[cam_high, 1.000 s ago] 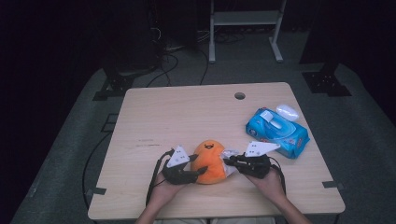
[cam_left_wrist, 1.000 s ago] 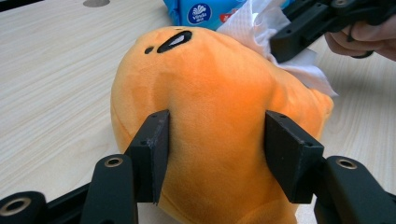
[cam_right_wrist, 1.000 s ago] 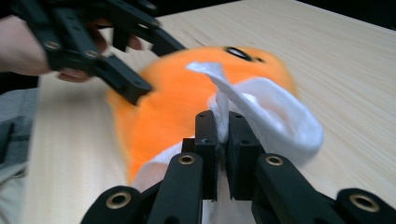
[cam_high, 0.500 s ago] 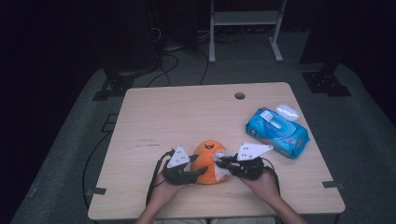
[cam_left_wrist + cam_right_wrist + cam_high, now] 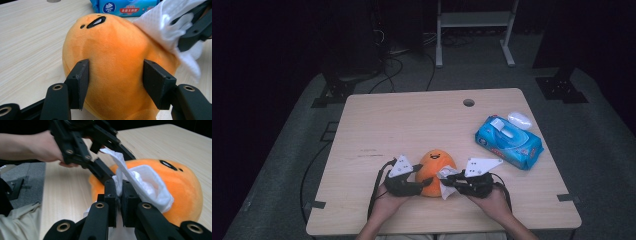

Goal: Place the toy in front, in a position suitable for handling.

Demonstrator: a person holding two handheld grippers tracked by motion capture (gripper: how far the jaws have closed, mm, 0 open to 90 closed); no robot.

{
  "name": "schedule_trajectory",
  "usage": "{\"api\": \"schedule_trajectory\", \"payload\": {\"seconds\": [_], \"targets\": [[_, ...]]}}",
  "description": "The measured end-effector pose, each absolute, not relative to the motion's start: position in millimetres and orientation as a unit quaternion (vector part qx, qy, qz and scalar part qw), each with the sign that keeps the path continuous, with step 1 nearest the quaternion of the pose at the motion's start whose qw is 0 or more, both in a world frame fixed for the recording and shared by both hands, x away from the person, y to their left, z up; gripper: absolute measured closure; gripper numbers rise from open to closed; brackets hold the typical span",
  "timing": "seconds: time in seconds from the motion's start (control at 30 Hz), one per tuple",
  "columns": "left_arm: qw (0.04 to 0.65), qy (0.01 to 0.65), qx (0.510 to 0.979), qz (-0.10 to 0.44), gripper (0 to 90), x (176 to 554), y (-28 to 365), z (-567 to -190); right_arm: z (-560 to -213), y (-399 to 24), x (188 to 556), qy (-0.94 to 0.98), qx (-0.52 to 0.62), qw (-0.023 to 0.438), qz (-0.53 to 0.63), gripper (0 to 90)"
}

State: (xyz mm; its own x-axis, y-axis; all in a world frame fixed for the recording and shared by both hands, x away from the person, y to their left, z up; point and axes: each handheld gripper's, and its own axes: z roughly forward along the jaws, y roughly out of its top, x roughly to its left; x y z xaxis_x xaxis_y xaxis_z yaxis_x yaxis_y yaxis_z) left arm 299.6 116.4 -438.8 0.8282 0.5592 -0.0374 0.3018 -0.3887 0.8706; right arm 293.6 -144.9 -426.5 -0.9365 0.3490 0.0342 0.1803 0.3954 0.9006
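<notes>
An orange plush toy (image 5: 434, 167) with a small face lies at the table's front middle. My left gripper (image 5: 424, 182) holds it from the left. In the left gripper view the two pads (image 5: 81, 80) press on the plush toy's (image 5: 112, 47) sides; these jaws have just been opening, with the toy still between them. My right gripper (image 5: 452, 184) is shut on a white wet wipe (image 5: 446, 176) and lays it against the toy's right side. The right gripper view shows the wipe (image 5: 142, 182) pinched between the jaws and draped over the plush toy (image 5: 182, 187).
A blue pack of wet wipes (image 5: 509, 142) lies at the right of the wooden table (image 5: 412, 125), with a small white object (image 5: 519, 120) just behind it. A cable hole (image 5: 469, 102) sits near the far edge. The floor around is dark, with stands and cables.
My right gripper has shifted left with the wipe, up against the plush toy's right side. The left gripper and the toy have stayed where they were.
</notes>
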Motion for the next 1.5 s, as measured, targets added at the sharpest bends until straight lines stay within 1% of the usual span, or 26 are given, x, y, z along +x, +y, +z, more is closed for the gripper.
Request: {"api": "schedule_trajectory", "payload": {"seconds": [0.07,0.27,0.43,0.57,0.63,0.77,0.9,1.03,1.13,1.27,1.37,1.43,1.5], "targets": [[0.485,0.256,0.826,0.133,40.0,297.7,113.9,-437.2,-429.4,-146.4,301.3,0.83,0.175,0.078,0.525,83.8],[0.487,0.245,0.829,0.128,37.9,291.7,107.3,-435.3,-429.9,-154.2,312.6,0.824,0.194,0.09,0.525,83.8],[0.483,0.214,0.842,0.111,38.8,283.0,95.4,-435.3,-430.5,-164.6,322.5,0.814,0.221,0.103,0.527,83.6],[0.484,0.194,0.844,0.12,38.9,279.8,90.6,-429.4,-431.7,-173.6,329.1,0.807,0.242,0.094,0.53,83.6],[0.495,0.196,0.836,0.136,37.9,282.1,94.4,-422.9,-430.8,-176.2,328.4,0.805,0.242,0.089,0.534,83.5],[0.499,0.215,0.825,0.156,32.0,294.2,100.3,-419.9,-426.5,-174.9,322.3,0.806,0.231,0.087,0.539,83.5],[0.494,0.232,0.823,0.157,28.0,303.9,103.1,-429.5,-423.9,-170.2,311.0,0.806,0.224,0.068,0.543,83.5],[0.492,0.227,0.827,0.151,28.3,300.4,101.8,-429.4,-424.7,-165.0,301.2,0.813,0.217,0.064,0.536,83.5],[0.482,0.221,0.835,0.146,28.8,293.8,99.3,-431.0,-428.0,-164.3,305.8,0.815,0.223,0.065,0.53,83.6],[0.478,0.207,0.843,0.13,30.2,282.8,97.5,-430.6,-428.9,-171.0,317.6,0.81,0.24,0.079,0.53,83.6],[0.48,0.199,0.841,0.148,30.1,281.1,98.7,-422.1,-430.8,-178.0,322.8,0.805,0.25,0.074,0.533,83.6],[0.487,0.207,0.832,0.168,26.4,286.3,100.9,-417.0,-431.0,-180.4,323.4,0.805,0.249,0.073,0.534,83.5],[0.488,0.215,0.828,0.176,23.4,296.3,102.1,-413.4,-430.9,-181.1,322.8,0.807,0.246,0.074,0.532,83.5]]}}
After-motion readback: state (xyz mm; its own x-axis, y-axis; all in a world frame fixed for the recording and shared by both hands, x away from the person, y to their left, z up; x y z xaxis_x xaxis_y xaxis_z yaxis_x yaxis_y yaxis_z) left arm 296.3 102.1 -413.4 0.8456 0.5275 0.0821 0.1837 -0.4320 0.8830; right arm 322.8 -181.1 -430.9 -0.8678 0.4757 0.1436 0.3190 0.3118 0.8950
